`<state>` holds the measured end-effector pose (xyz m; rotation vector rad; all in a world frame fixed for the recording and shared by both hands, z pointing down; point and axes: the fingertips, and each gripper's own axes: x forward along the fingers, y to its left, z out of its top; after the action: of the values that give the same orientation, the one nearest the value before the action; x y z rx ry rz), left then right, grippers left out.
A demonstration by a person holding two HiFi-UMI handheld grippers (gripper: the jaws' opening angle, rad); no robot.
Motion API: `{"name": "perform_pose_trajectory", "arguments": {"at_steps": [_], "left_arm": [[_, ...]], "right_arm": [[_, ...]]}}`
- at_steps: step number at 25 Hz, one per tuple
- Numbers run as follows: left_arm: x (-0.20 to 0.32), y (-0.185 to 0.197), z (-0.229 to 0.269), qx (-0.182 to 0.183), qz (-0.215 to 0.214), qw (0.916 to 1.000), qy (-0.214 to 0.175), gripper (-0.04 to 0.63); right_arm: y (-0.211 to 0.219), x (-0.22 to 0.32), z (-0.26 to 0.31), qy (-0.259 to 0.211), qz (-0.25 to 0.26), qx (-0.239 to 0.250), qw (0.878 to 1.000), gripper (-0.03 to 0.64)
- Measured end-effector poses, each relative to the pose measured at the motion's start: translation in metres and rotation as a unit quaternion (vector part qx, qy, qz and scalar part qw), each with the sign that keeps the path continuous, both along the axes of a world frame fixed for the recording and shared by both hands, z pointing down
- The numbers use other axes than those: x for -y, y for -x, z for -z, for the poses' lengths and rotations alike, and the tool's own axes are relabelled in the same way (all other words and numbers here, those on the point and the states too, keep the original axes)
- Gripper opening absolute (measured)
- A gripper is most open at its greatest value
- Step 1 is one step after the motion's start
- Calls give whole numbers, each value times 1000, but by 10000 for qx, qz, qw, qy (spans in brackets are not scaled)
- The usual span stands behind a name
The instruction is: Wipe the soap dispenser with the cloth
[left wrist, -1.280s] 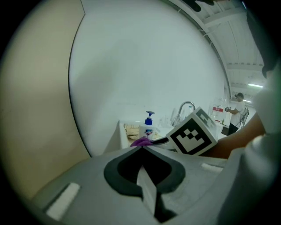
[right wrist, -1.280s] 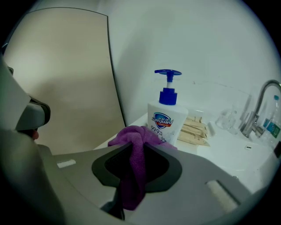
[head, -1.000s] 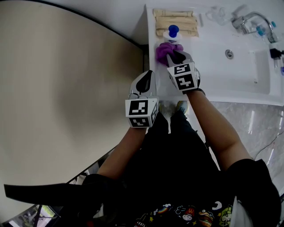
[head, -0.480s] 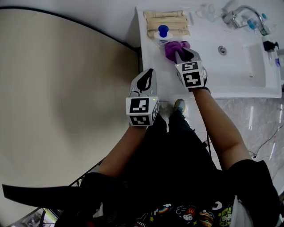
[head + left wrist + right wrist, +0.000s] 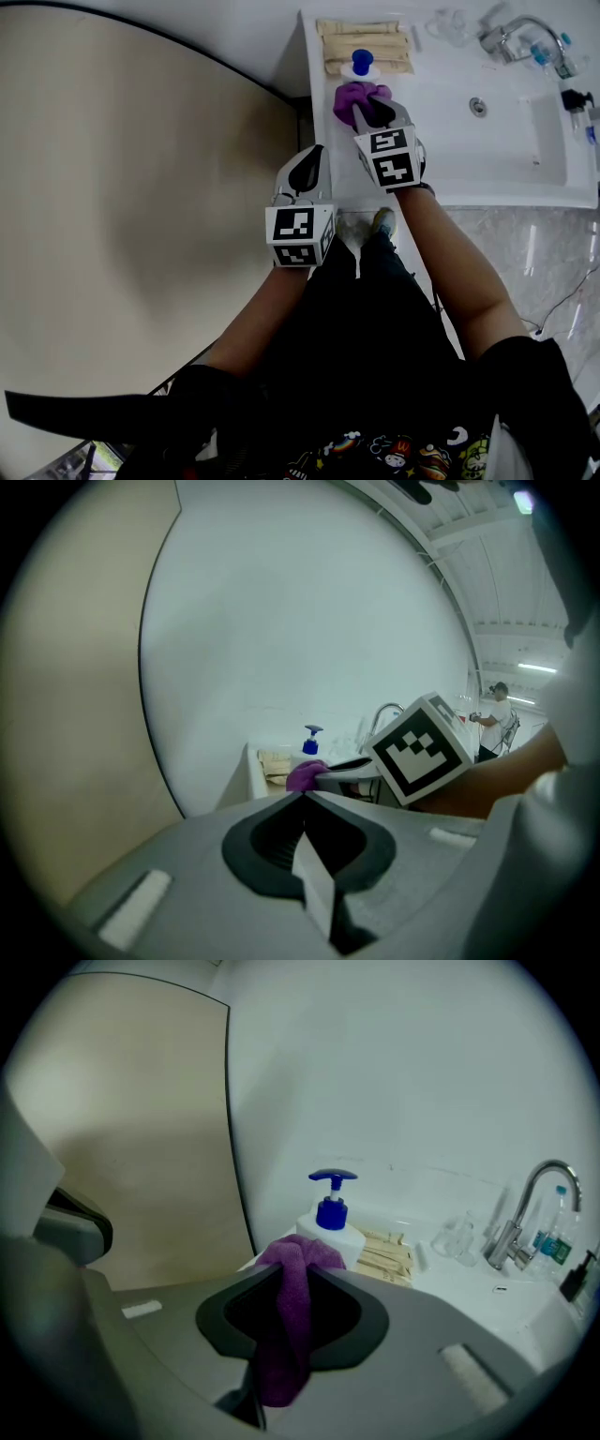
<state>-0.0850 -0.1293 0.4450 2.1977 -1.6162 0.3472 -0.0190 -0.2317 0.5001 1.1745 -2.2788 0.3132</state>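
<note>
Soap dispenser point(image 5: 361, 64): white bottle with a blue pump; upright at the left end of the white counter point(image 5: 441, 150), close to the back wall.
Beige panel point(image 5: 141, 187): fills the far left, bounded by a dark curved edge.
Left gripper point(image 5: 312, 155): held off the counter's left front corner, well short of the bottle; jaws together, nothing between them. It points toward the counter and touches nothing.
Cloth point(image 5: 352, 97): purple and bunched, on the near side of the bottle. In the right gripper view its top overlaps the white body below the pump; whether it actually touches cannot be told.
Right gripper point(image 5: 370, 112): over the counter, aimed at the bottle; jaws clamped on the cloth. A strip of it runs back between the pads and hangs below them.
Beige mat point(image 5: 366, 42): ribbed, lying flat under and behind the bottle.
Basin point(image 5: 548, 141): sunk into the counter to the right, with a drain hole beside it.
Tap point(image 5: 511, 37): chrome, curved, at the back right; small bottles stand near it.
</note>
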Motion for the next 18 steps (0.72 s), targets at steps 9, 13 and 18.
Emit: {"name": "perform_pose_trajectory", "arguments": {"at_steps": [9, 13, 18], "left_arm": [[-2, 15, 4, 13, 14, 10000, -56, 2], [-4, 17, 6, 31, -12, 10000, -69, 2], [-3, 9, 8, 22, -116, 9999, -74, 2]], "right_arm": [[20, -1, 18, -184, -98, 260, 9994, 103], [12, -2, 28, -286, -299, 409, 9983, 103], [-7, -1, 30, -297, -452, 398, 9977, 103]]}}
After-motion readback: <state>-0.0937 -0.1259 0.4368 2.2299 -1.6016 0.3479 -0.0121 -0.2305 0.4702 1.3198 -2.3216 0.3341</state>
